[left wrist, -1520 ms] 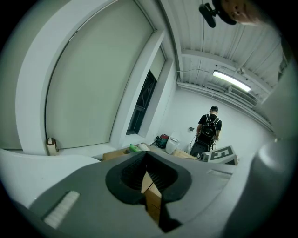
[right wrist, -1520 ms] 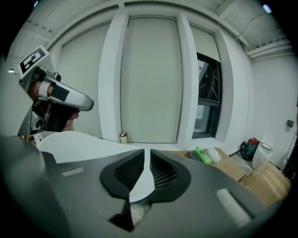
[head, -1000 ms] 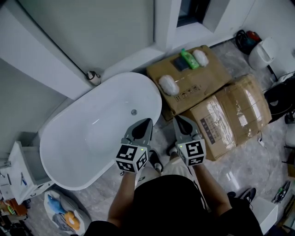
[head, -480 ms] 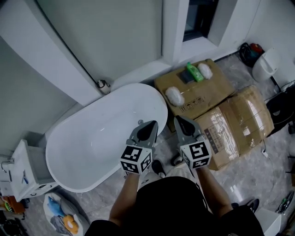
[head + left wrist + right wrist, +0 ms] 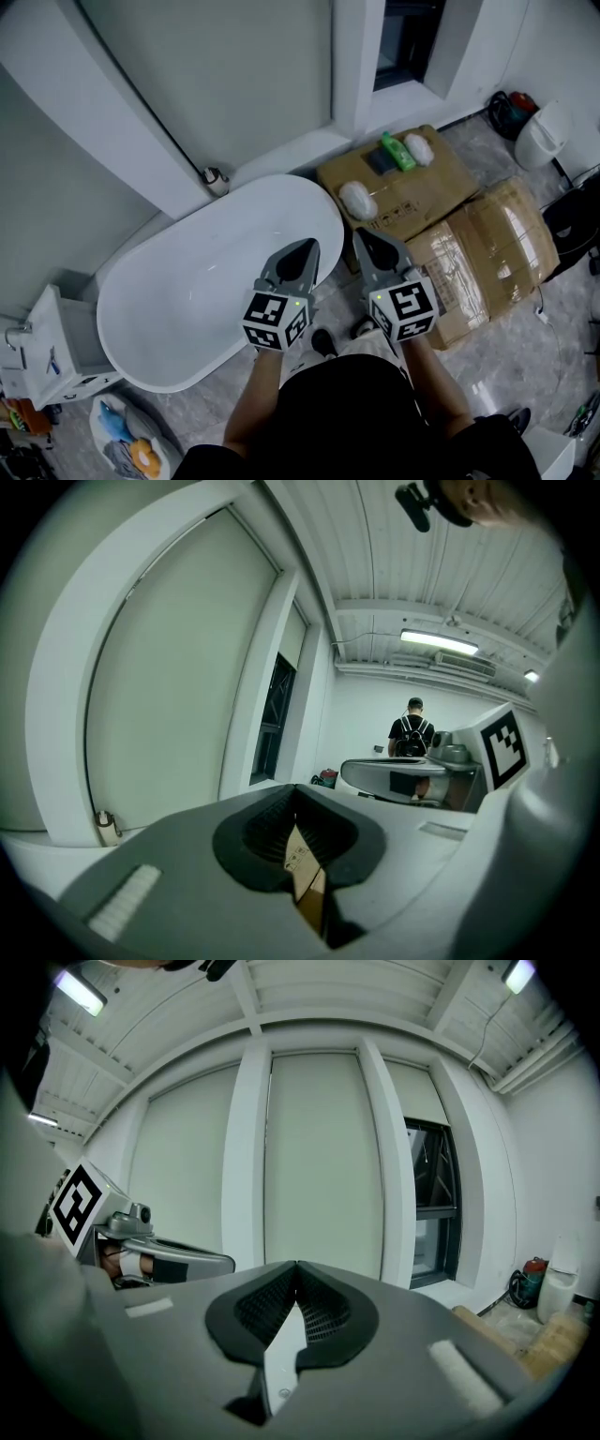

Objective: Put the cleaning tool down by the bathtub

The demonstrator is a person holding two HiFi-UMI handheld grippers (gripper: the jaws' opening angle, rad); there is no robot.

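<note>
The left gripper (image 5: pixel 308 247) and the right gripper (image 5: pixel 360 235) are both pressed together, and nothing is held. The cleaning tool (image 5: pixel 357 199), taken to be the white fluffy pad, is seen right of centre on the cardboard box (image 5: pixel 441 183), beside the bathtub (image 5: pixel 202 281). It is judged light, soft and squashable, best pinched across its middle.

A flat brown cardboard box (image 5: pixel 422 192) is lying on the floor at the far right, and a green plastic bottle (image 5: pixel 397 151) is lying on its far end. A second brown cardboard box, wrapped in tape (image 5: pixel 487 246), is sitting just beside it, nearer and further right. A white ceramic fixture (image 5: pixel 544 131) is standing at the far right edge. At the near left, a white washstand (image 5: pixel 42 347) is standing near a pale bag of blue and orange things (image 5: pixel 161 433). In the left gripper view, a person with a black backpack (image 5: pixel 412 735) is standing far off under a glowing ceiling tube lamp (image 5: pixel 439 641).
</note>
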